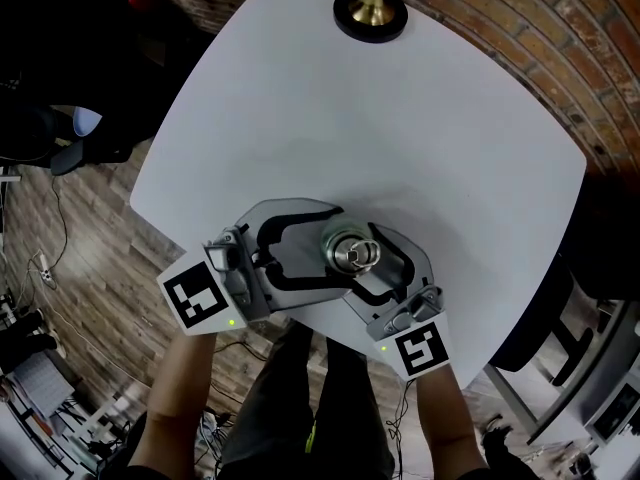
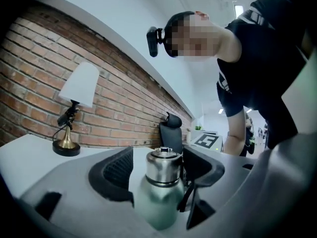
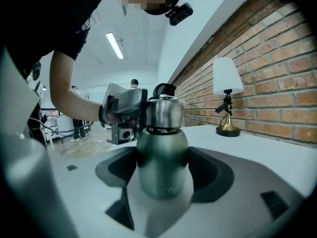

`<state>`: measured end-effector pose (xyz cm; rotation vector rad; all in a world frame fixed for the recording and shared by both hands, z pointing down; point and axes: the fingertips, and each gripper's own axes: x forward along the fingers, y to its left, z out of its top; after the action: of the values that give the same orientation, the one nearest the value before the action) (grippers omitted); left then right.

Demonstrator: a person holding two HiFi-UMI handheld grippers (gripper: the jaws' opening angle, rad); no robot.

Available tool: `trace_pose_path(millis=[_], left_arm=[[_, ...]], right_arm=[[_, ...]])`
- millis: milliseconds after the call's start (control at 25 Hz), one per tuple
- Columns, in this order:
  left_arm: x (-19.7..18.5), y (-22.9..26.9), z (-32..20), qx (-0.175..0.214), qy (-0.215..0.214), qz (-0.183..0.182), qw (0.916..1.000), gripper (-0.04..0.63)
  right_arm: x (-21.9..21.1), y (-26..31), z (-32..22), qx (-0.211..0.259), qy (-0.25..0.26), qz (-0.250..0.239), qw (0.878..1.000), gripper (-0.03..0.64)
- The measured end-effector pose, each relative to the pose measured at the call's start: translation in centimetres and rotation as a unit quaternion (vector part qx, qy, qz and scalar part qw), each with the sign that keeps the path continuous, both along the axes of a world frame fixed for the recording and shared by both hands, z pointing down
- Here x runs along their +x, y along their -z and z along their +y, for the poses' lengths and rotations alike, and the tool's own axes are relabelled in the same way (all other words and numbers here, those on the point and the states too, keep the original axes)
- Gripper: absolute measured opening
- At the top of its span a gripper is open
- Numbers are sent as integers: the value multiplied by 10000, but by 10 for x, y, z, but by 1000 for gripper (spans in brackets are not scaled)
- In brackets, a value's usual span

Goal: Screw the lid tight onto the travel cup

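A green travel cup (image 1: 338, 260) with a steel lid (image 1: 352, 252) stands upright on the white table (image 1: 400, 128) near its front edge. In the right gripper view the cup's body (image 3: 162, 157) sits between the dark pads, which press on both its sides, so my right gripper (image 3: 162, 175) is shut on it. My left gripper (image 2: 161, 170) reaches in from the left at lid height. Its jaws stand open around the lid (image 2: 162, 166), with a clear gap at the left pad (image 2: 115, 175). From above, the left gripper (image 1: 322, 248) and right gripper (image 1: 372, 268) meet at the cup.
A brass-based lamp (image 1: 370, 10) stands at the table's far edge, near the brick wall (image 1: 520, 38). A black office chair (image 2: 171, 128) is behind the table. Wooden floor with cables (image 1: 50, 268) lies to the left. The table's front edge runs just under the grippers.
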<state>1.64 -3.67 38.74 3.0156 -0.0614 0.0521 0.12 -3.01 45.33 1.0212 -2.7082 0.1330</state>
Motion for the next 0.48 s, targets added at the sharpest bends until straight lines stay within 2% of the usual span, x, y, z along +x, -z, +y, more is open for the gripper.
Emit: trace_pose_path(millis=[40,120,240,360,480], left_arm=[[-1,3,-1,3,217,36,9998,313],[-1,1,-2,76,695,-116,9975,311],[-4,-3,-4,126,1460,-268,9888,307],[0,-3,1,278,1827,-221,9825,261],[7,-5,2,360,2141,-330,9756,270]], right_arm=[[0,0,0,4,9,20,10000,314],[1,-1,0,-12,3,38,10000,314],[0,-1,-2,-6,3,36,10000,314],[1,-2,-3,-54,-52,-16,10000,314],[0,-2,-2,-12,-53,16,10000,314]])
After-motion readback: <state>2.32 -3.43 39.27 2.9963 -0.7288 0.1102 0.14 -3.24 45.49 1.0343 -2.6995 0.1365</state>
